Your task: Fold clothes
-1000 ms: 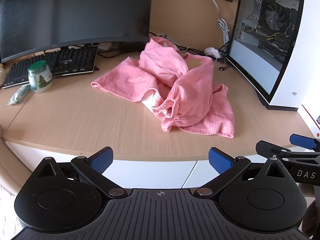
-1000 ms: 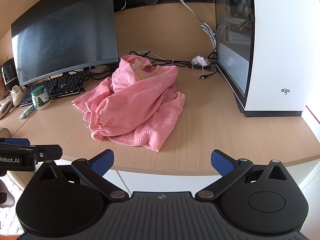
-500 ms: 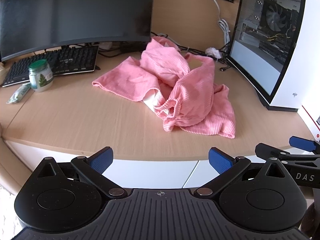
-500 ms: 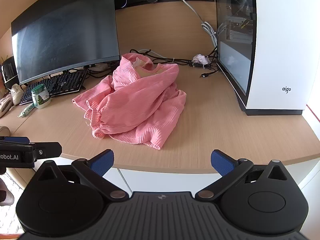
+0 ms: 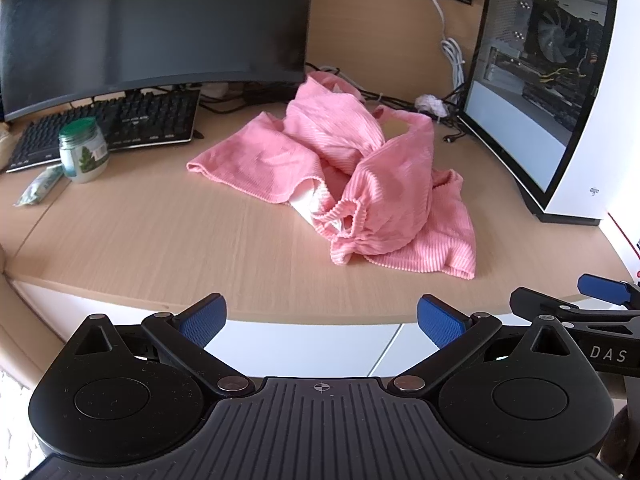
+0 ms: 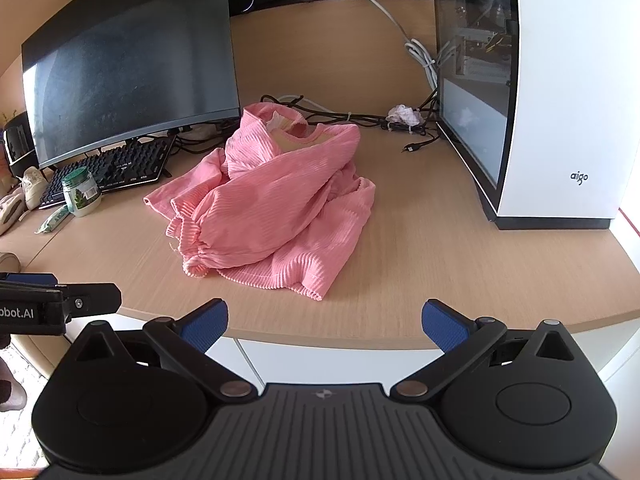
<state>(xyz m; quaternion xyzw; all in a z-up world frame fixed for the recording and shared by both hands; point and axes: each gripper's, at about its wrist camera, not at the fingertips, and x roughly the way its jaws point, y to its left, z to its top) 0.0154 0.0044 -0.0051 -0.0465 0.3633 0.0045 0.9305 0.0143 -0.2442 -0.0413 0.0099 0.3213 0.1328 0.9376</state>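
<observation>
A crumpled pink ribbed top (image 5: 348, 176) lies in a heap on the wooden desk (image 5: 160, 248); it also shows in the right wrist view (image 6: 272, 208). A gathered sleeve cuff (image 5: 352, 220) points toward the desk's front edge. My left gripper (image 5: 320, 316) is open and empty, held in front of the desk edge, short of the garment. My right gripper (image 6: 324, 322) is open and empty, also in front of the desk edge. Each gripper shows at the side of the other's view: the right one (image 5: 600, 292) and the left one (image 6: 60, 300).
A curved monitor (image 5: 152, 28) and keyboard (image 5: 112, 128) stand at the back left, with a green-lidded jar (image 5: 83, 150) and a small packet (image 5: 38, 186). A white PC case (image 5: 560, 92) stands at the right. Cables (image 6: 404, 128) lie behind the garment.
Both grippers have crept slightly forward toward the desk; the garment has not moved and both grippers stay open.
</observation>
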